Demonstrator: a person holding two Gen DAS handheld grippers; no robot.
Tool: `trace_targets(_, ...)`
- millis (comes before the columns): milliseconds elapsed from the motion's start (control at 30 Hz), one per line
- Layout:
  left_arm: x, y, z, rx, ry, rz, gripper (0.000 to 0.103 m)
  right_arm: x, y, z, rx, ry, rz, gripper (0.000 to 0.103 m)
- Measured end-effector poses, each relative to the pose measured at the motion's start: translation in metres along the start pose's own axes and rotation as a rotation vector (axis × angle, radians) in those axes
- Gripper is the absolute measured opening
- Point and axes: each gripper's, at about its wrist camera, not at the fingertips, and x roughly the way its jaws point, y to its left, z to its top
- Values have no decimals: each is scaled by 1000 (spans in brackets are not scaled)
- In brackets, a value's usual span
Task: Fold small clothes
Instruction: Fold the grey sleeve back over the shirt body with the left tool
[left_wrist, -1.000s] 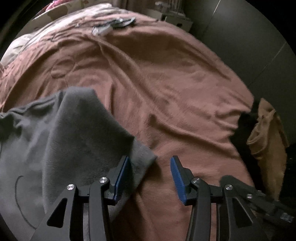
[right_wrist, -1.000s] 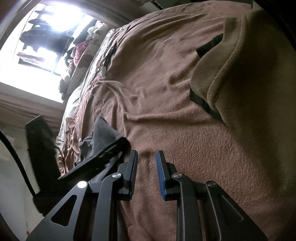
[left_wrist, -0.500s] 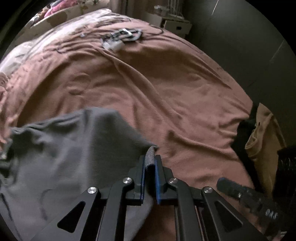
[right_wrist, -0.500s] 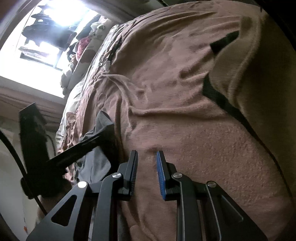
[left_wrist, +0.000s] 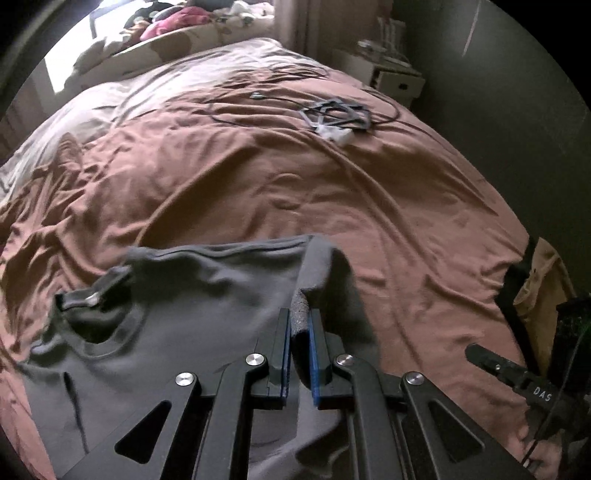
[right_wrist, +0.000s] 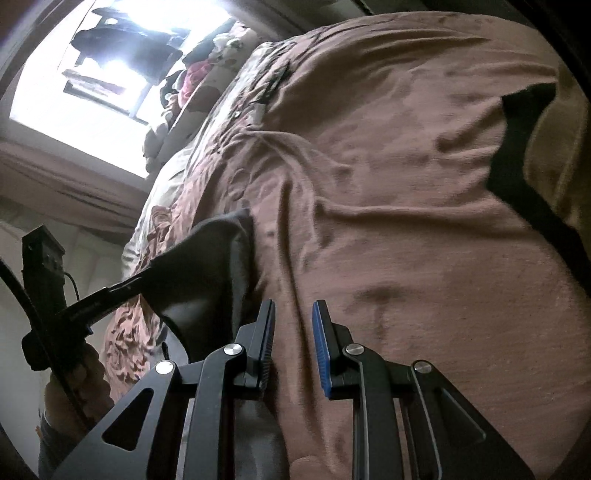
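Fold step in hand, I judge: my left gripper (left_wrist: 300, 332) pinches raised edge of dark grey cotton T-shirt (left_wrist: 192, 314), which lies on rumpled brown bedspread (left_wrist: 332, 184). Next I'd carry pinched edge across shirt body, keep cloth taut. Right gripper (right_wrist: 293, 347) slightly parted, holds nothing, hovers over bedspread beside shirt.

The grey shirt (left_wrist: 192, 295) runs off the lower left edge of the left wrist view; its lower part hides behind the left gripper (left_wrist: 300, 332); the tan garment (right_wrist: 561, 155) is cut off at right
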Motion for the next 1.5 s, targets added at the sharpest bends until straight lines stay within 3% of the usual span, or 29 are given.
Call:
trace_targets(133,-2,21,-7,-20,9,27,9,8,4,-2,5,7,21,20)
trace_targets(267,7,38,-12,-36,34,57,9,17,7,-4,5,12,27,40)
trace_targets(700,68,86,-34,-112,143,127,6,31,14,-6,-24,22,16,40)
trace_targets(1100,88,114,-36,-154,142,111,5,53,28,-10,-66,64,14,40)
trace_targets(1400,81,116,-47,-143,207,69,5,58,27,-12,-47,68,18,40)
trace_targets(1500,74,118,-52,-149,211,53,5,60,29,-14,-47,85,21,52)
